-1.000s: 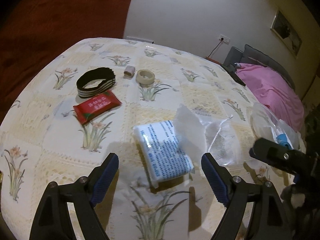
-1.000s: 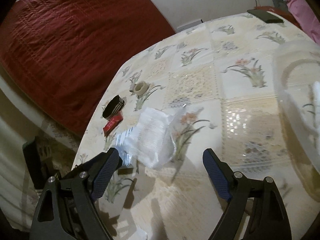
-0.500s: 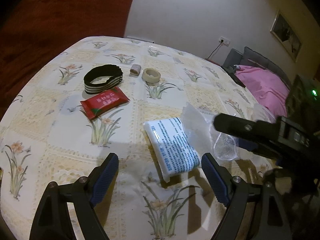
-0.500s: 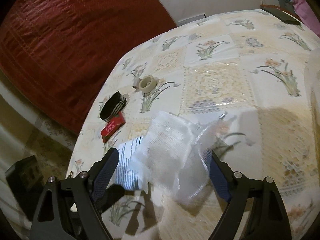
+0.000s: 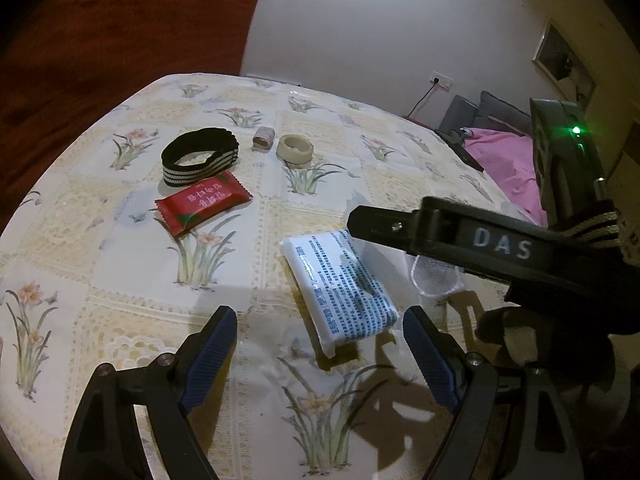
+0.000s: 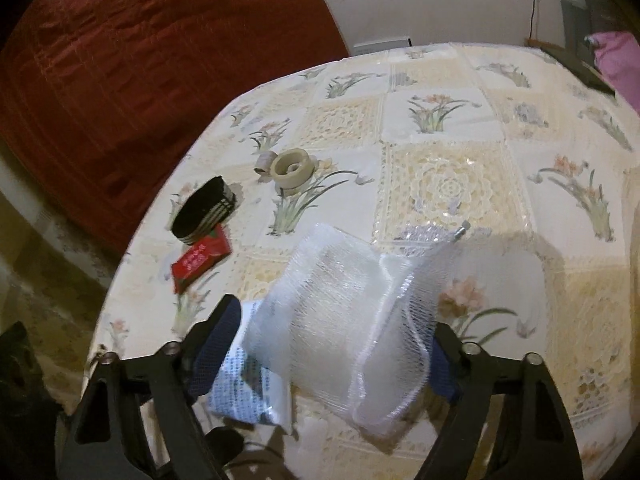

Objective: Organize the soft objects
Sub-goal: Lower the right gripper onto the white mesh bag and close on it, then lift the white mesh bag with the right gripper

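- Right wrist view: the mesh bag (image 6: 352,332) lies between the spread fingers of the right gripper (image 6: 320,344), not clamped; it is white, translucent netting, limp and crumpled.
- The tissue pack (image 5: 340,284), a glossy white rectangle with blue print, lies on the tabletop (image 5: 120,272) just beside the bag, its long axis running away from the left gripper (image 5: 320,356).
- The left gripper's fingers stand apart, empty, near the pack's close end.
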Motion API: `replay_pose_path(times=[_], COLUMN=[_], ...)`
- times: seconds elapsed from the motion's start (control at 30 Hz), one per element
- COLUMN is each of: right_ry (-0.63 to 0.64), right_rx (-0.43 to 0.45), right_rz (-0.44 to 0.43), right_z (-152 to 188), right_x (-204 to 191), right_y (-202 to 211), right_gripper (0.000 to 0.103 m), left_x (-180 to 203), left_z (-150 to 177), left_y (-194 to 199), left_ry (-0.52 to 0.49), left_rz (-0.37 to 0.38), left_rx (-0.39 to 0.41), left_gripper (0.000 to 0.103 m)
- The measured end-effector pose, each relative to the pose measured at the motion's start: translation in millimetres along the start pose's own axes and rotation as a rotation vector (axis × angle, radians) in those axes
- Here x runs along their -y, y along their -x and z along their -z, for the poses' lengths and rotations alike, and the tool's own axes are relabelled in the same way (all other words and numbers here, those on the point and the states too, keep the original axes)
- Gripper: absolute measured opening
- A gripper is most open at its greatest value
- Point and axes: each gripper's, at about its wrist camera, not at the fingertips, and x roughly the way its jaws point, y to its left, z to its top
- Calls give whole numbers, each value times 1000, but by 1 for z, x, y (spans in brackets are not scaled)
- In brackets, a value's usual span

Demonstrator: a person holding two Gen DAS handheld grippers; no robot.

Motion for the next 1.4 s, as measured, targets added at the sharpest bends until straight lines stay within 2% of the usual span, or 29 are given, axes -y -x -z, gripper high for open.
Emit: replay_pose_path(times=[0.13, 0.27, 0.47, 0.73, 0.93, 1.0, 1.07, 1.13, 1.27, 1.4], right_ry=[26, 1, -34, -55, -79, -109, -129, -123, -68, 24], right_rx=[9, 17, 41, 78, 67, 44, 24, 24, 24, 2], right_rz=[39, 29, 10, 10, -29, -51, -81, -91, -98, -59], right_z=[1, 3, 11, 17, 22, 24, 26, 25, 22, 28], right_x=[2, 14, 31, 46, 54, 57, 57, 51, 30, 9], right_y=[1, 7, 23, 43, 47, 42, 36, 35, 33, 25], right_gripper=[61, 40, 25, 18, 19, 25, 47, 57, 69, 74], left_x=[0, -1, 0, -1, 1, 0, -3, -6, -14, -28], left_z=[0, -1, -2, -6, -9, -10, -10, -10, -9, -8], left_y=[-1, -2, -4, -6, -7, -7, -4, -2, 3, 9], left_ry=[4, 9, 4, 21, 22, 25, 33, 39, 44, 64], left_rz=[1, 3, -7, -7, -10, -12, -15, -18, -29, -50], left_rx=[-3, -11, -18, -18, -16, -14, -7, -2, 1, 10], left_gripper=[89, 89, 89, 90, 90, 90, 90, 90, 90, 90])
